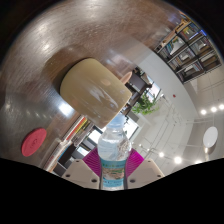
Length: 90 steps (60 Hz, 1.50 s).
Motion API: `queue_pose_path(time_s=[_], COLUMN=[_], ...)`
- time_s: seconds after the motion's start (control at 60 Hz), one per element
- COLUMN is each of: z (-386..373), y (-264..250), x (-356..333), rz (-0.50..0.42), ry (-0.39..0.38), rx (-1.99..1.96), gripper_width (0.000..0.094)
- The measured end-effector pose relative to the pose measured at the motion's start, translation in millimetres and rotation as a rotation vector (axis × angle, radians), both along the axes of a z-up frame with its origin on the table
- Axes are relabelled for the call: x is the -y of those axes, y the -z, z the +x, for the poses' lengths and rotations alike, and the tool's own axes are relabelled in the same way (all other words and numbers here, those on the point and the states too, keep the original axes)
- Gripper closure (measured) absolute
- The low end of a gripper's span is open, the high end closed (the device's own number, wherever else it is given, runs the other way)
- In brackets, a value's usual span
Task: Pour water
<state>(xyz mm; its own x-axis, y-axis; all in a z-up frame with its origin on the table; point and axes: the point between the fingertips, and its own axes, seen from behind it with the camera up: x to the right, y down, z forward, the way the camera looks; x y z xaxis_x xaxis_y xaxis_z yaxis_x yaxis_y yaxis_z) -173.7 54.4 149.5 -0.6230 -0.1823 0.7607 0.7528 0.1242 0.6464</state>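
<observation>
My gripper (113,163) is shut on a clear plastic water bottle (113,150) with a light blue label. Both magenta pads (92,160) press against its sides. The bottle points ahead of the fingers and the whole view is tilted. Beyond the bottle's top is a tan, rounded cup-like vessel (92,84) lying over a round wooden table (60,40). Whether water flows I cannot tell.
A red round coaster (34,142) lies on the table near its edge. A green plant (146,103) is beyond the bottle. Shelves (190,50) stand far off against a white wall. Ceiling lights (178,159) show to the side.
</observation>
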Motion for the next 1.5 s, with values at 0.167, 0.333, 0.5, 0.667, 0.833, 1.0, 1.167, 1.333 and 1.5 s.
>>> queue_pose_path(time_s=[0.167,0.333,0.5,0.667,0.833,1.0,1.167,1.333,1.5], z=[12.4,36.9,75.8,98.0,111.0,105.2,94.1,97.4,99.9], y=[-31.4,-78.2,-91.3,-48.6,-1.3,36.3,66.6,65.8,68.0], x=[-3.5,3.4,5.4,12.5,15.7,16.3,14.6,18.6,24.6], rz=[-0.009,-0.085,-0.197,-0.362,-0.417,-0.469,-0.477,-0.468,-0.472], ry=[0.019,0.037,0.070,0.129,0.174,0.181,0.194,0.206,0.232], rx=[-0.291,-0.870,-1.533,-2.019,-2.179,-2.254,-2.202,-2.211,-2.262], gripper_width=[0.0664,0.0665,0.0666,0.0665,0.0664,0.0662,0.0646,0.0606,0.0317])
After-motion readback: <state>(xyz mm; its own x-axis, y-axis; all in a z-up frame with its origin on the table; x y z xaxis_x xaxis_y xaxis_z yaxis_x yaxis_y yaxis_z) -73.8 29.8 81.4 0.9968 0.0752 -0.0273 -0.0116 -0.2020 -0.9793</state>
